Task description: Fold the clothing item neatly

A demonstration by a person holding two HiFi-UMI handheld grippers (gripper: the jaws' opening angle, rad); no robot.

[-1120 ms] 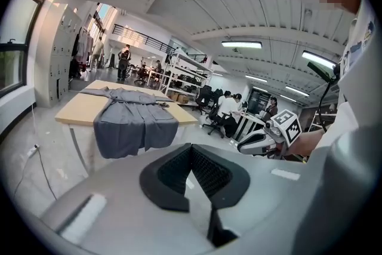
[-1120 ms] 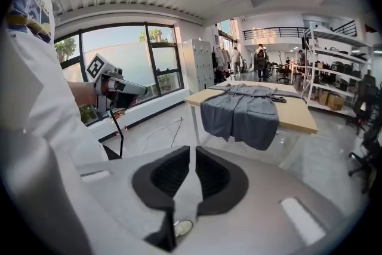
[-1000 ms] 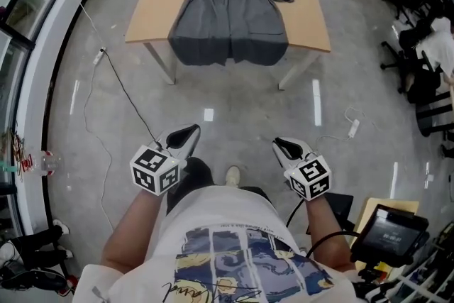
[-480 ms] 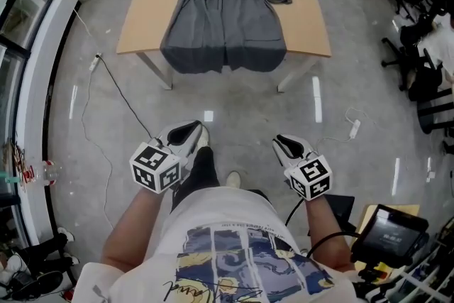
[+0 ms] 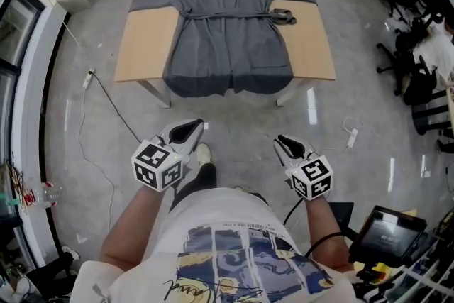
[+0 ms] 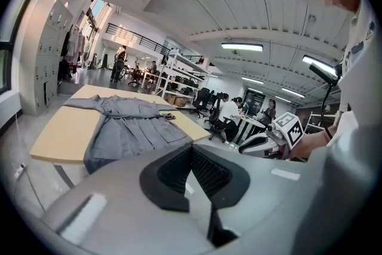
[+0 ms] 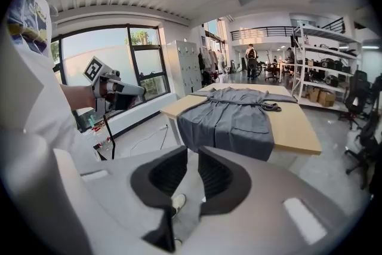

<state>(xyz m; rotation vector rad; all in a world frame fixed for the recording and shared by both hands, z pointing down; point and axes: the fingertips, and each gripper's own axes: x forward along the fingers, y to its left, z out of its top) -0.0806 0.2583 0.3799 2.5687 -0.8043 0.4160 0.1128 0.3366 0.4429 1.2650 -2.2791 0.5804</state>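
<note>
Lying flat at twelve o'clock, the grey robe [image 5: 227, 39] covers the bench [image 5: 145, 46], hem overhanging. At seven o'clock the left gripper [image 5: 186, 131] is clenched, empty; at five o'clock the right gripper [image 5: 287, 146] stands slightly released, empty.

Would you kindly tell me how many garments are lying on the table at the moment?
1. A grey robe lies spread flat on the wooden table, sleeves stretched to either side, hem hanging over the near edge. No other garment shows there.
</note>
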